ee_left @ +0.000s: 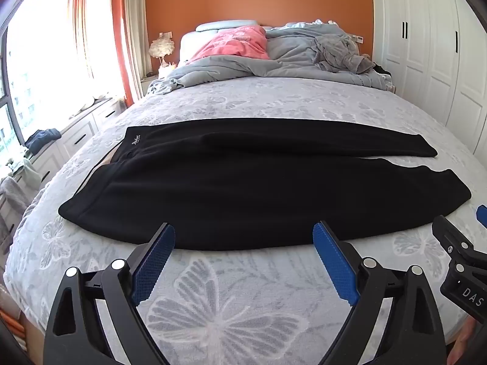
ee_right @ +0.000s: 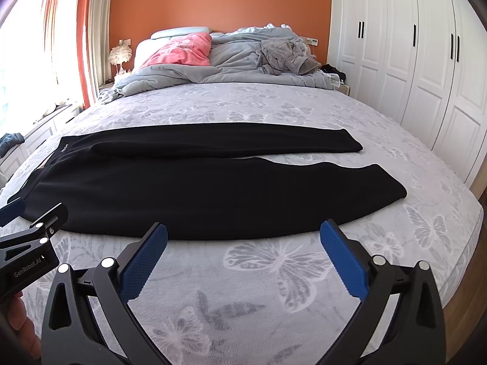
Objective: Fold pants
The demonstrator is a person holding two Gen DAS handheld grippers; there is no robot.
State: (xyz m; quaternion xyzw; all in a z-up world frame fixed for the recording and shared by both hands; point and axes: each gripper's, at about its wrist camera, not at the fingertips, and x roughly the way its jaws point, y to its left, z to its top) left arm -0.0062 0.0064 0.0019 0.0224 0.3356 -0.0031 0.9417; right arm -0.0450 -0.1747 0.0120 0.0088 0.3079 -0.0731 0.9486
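Left gripper (ee_left: 243, 234) and right gripper (ee_right: 243, 232) hover spread wide before flat pants (ee_left: 243, 188) on bed (ee_left: 243, 289), positioned to lift the near leg.

I am looking across a bed (ee_left: 243, 289) covered in a grey butterfly-print spread. Black pants (ee_left: 243, 188) are lying flat across it toward 12 o'clock, waistband pointing to 9, legs to 3. A rumpled grey duvet (ee_left: 274, 64) is sitting beyond, with a pink pillow (ee_left: 237, 42) at 11.
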